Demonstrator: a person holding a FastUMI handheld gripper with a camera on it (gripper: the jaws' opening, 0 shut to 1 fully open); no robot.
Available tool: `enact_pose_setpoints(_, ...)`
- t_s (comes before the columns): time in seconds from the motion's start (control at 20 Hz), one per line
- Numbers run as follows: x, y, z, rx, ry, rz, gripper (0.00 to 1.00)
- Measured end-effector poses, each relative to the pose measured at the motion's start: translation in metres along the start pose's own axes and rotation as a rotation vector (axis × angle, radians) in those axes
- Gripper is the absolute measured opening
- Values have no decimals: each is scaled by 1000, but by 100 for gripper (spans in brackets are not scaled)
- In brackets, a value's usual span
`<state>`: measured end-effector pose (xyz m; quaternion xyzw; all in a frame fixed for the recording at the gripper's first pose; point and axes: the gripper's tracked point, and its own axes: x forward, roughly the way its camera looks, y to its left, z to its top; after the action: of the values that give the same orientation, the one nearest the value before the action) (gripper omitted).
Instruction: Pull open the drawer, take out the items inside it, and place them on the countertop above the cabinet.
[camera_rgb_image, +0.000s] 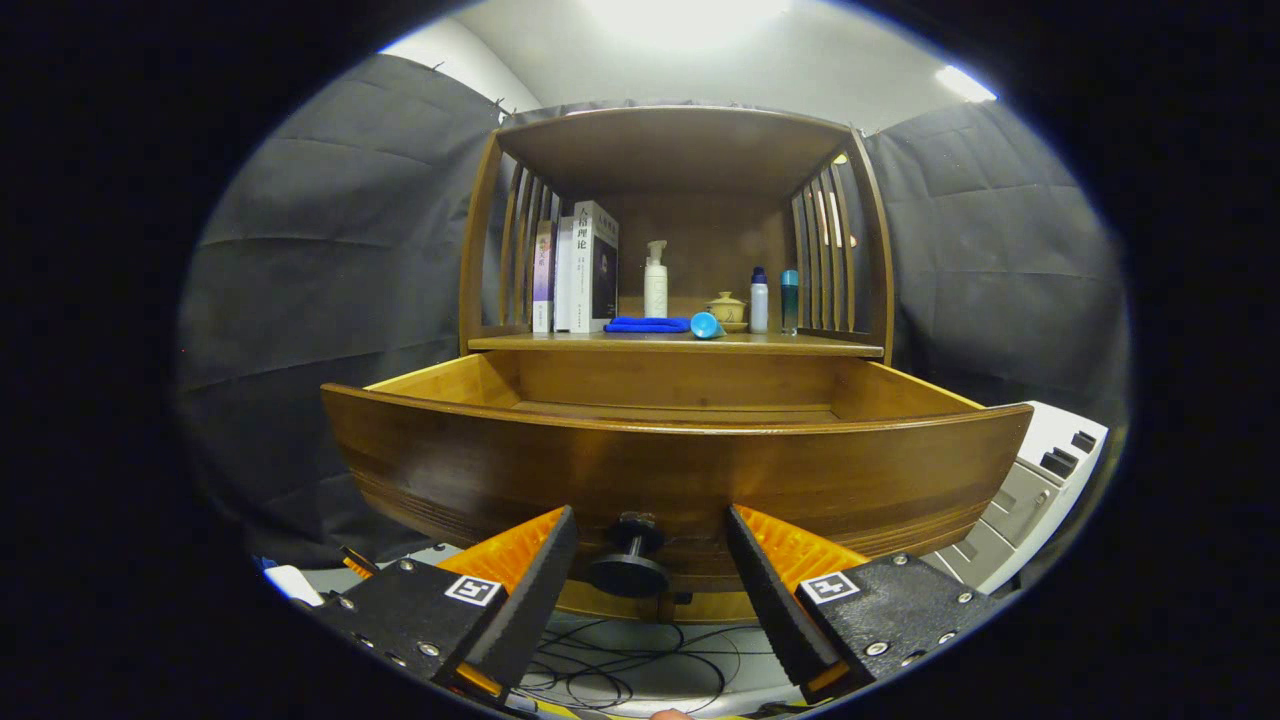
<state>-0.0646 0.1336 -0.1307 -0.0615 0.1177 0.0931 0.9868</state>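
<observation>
The wooden cabinet's drawer (680, 470) stands pulled out toward me, its front panel right ahead of my fingers. Its dark round knob (630, 560) sits between my fingertips, untouched by either. My gripper (650, 530) is open, with a wide gap around the knob. The drawer's inside is mostly hidden behind the front panel; I see only its bare wooden walls and far bottom edge. Above the drawer is the countertop (780, 343), where a folded blue cloth (647, 324) and a tipped blue cup (706, 325) lie.
On the countertop stand books (577, 268) at the left, a white pump bottle (655, 280), a small lidded pot (726, 308) and two small bottles (773, 300). A white device with dark buttons (1050, 470) sits beside the drawer's right end. Cables (620, 680) lie below.
</observation>
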Motion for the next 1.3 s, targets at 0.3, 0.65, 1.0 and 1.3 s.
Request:
enact_pose_setpoints(0.3,24,-17,6,15,21,-55,93)
enact_pose_setpoints(0.65,30,-14,4,12,9,-57,95)
enact_pose_setpoints(1.0,47,-13,4,51,48,-55,95)
enact_pose_setpoints(1.3,66,-13,6,62,58,-56,95)
